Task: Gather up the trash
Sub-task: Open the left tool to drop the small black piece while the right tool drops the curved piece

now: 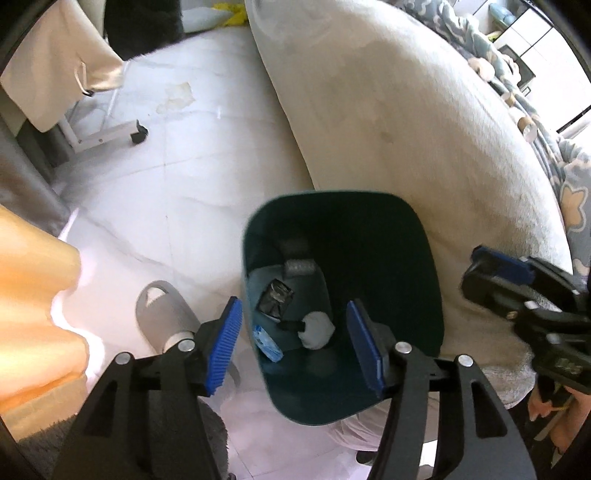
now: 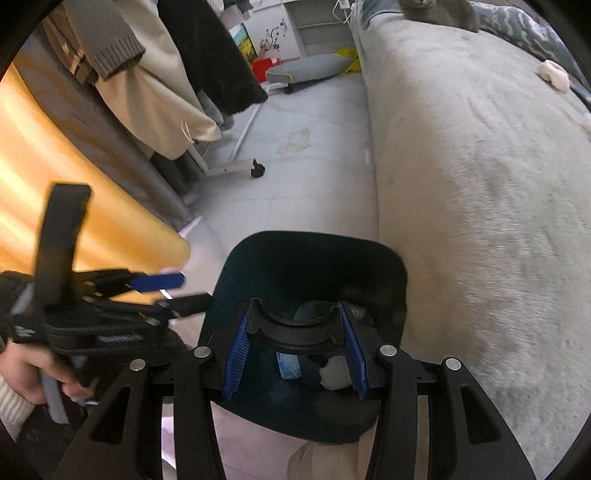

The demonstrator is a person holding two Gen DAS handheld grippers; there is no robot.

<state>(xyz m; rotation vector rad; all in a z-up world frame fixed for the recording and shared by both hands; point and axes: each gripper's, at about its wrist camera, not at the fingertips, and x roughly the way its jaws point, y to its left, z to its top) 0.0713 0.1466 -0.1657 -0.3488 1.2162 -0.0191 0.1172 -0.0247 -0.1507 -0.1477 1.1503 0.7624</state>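
Observation:
A dark teal trash bin (image 1: pixel 424 280) stands on the floor against the bed; it also shows in the right wrist view (image 2: pixel 258 266). Inside lie a black wrapper (image 1: pixel 276 295), a blue wrapper (image 1: pixel 266 341), a white crumpled tissue (image 1: pixel 317 329) and a grey piece (image 1: pixel 300 266). My left gripper (image 1: pixel 295 343) is open and empty above the bin's mouth. My right gripper (image 2: pixel 294 350) is shut on a black curved plastic piece (image 2: pixel 295 326) and holds it over the bin. The right gripper also shows in the left wrist view (image 1: pixel 517 280), the left one in the right wrist view (image 2: pixel 177 291).
A grey-white bed (image 1: pixel 406 122) fills the right side, with a patterned blue quilt (image 1: pixel 569 192). A wheeled clothes rack (image 2: pixel 236 162) with hanging coats stands at the left. An orange curtain (image 2: pixel 92 206) hangs left. A grey slipper (image 1: pixel 162 314) lies by the bin. A cat (image 2: pixel 436 11) sits on the bed.

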